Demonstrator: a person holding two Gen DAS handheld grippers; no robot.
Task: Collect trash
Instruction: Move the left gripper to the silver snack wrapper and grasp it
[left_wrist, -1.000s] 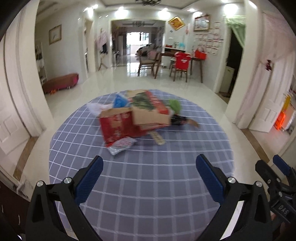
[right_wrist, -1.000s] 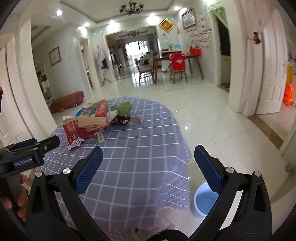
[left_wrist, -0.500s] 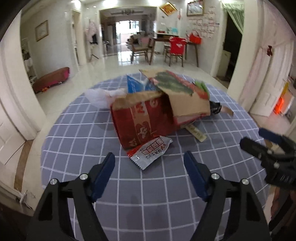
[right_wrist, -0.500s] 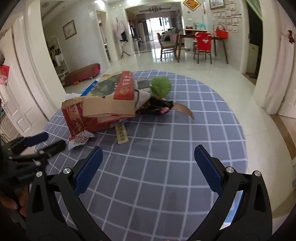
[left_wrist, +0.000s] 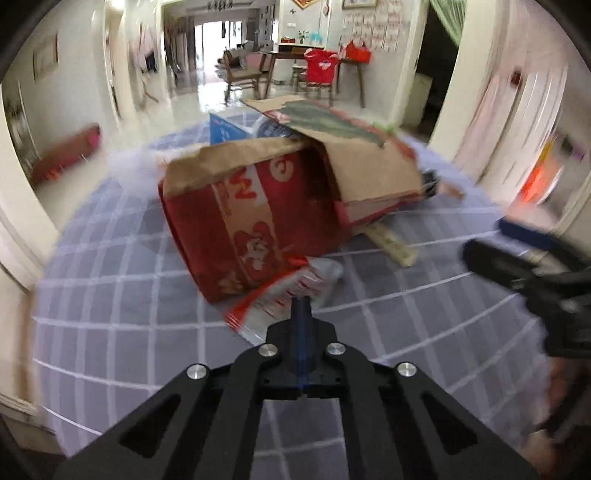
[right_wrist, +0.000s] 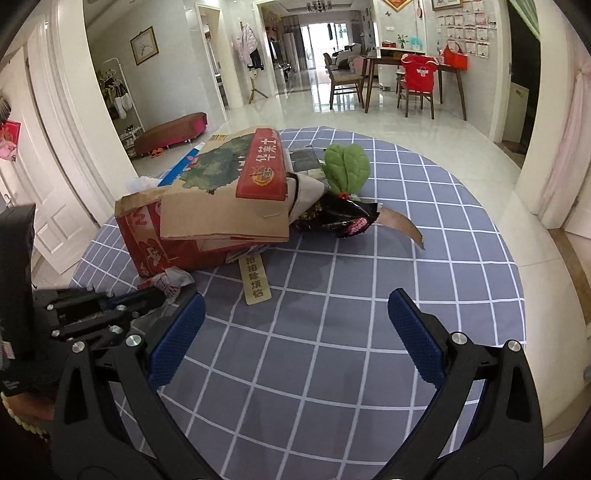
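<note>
A round table under a blue checked cloth is being used in a tiled hallway. A crinkled foil wrapper is being pinched by the left tongs, whose tips are closed on its near edge, just ahead of them. It is judged light, thin and slippery, best taken by a flat edge. Touching it beyond, a torn red carton is lying. The right tongs are being held wide apart, with nothing between them.

glossy white tile floor, white walls, wooden dining table, chairs
</note>
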